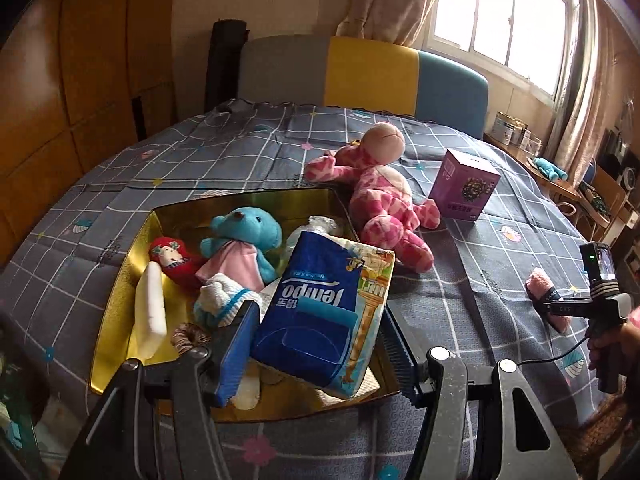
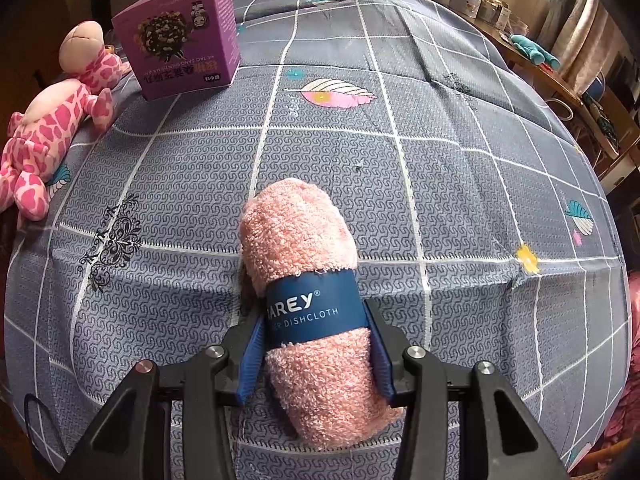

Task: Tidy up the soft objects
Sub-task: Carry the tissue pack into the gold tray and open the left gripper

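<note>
Tissue pack (image 1: 320, 316) in left view only; band-wrapped pink dishcloth (image 2: 308, 308) close-up right.

Home bedroom: bed (image 1: 240, 152), curtained window (image 1: 500, 12)

Daylight came thru the barred window (image 1: 500, 16), blown-out w/ glare; room dim, fisheye edges bent, dark corners.
</note>
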Demonstrator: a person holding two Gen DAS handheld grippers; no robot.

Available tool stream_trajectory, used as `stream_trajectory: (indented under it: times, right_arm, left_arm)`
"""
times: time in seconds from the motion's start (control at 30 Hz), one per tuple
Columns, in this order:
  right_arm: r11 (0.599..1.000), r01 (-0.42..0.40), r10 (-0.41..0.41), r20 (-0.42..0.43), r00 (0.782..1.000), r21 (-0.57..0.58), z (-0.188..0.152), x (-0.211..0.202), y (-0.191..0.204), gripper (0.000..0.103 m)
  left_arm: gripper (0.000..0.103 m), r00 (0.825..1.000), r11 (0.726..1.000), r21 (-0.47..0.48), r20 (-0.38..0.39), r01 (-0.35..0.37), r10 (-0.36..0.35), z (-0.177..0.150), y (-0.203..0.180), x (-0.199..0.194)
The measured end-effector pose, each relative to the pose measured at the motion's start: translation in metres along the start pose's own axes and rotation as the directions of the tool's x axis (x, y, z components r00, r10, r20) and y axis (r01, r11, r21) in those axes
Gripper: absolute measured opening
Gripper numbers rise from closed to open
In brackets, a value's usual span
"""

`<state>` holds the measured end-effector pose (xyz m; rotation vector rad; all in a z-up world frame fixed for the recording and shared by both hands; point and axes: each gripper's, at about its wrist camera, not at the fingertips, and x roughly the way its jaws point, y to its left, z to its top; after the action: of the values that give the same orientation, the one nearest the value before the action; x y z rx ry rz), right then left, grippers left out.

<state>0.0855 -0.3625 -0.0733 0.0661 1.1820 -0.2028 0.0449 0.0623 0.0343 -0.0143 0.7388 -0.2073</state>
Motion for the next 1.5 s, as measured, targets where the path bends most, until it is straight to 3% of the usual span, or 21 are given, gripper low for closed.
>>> stream_trajectory:
  times: [0.33,0.63,0.73,0.9,1.17,1.27,1.5]
  right_arm:
    - [1.000,0.008,-0.008,0.001,1.000,-0.011,0.000,-0.002,0.002,0.046]
    - [0.999,0.027,-0.027,0.005,1.000,-0.032,0.001,-0.003,0.006,0.046]
    - [0.999,0.027,-0.027,0.004,1.000,-0.032,0.002,-0.003,0.006,0.046]
    - [0.999,0.031,-0.031,0.005,1.000,-0.038,0.002,-0.004,0.007,0.046]
    - [0.998,0.035,-0.035,0.005,0.999,-0.044,0.002,-0.005,0.009,0.046]
    - [0.998,0.035,-0.035,0.005,0.999,-0.045,0.002,-0.005,0.009,0.046]
    - [0.998,0.034,-0.034,0.003,0.999,-0.045,0.003,-0.004,0.007,0.046]
  left_arm:
    - [0.062,0.997,0.990,-0.119,-0.047,-0.073,0.067,-0.014,0.062,-0.001]
    - [0.062,0.989,0.931,-0.335,-0.068,-0.146,0.131,-0.028,0.145,-0.016]
    - [0.062,0.992,0.910,-0.396,-0.076,-0.121,0.099,-0.031,0.160,-0.015]
    - [0.062,0.995,0.870,-0.493,-0.091,-0.013,-0.036,-0.028,0.167,0.002]
    - [0.063,0.993,0.880,-0.473,-0.115,-0.055,0.000,-0.003,0.154,0.050]
    - [0.069,0.988,0.878,-0.469,-0.154,-0.094,0.023,-0.002,0.155,0.075]
    - [0.072,0.981,0.913,-0.372,-0.149,-0.170,0.122,-0.003,0.145,0.081]
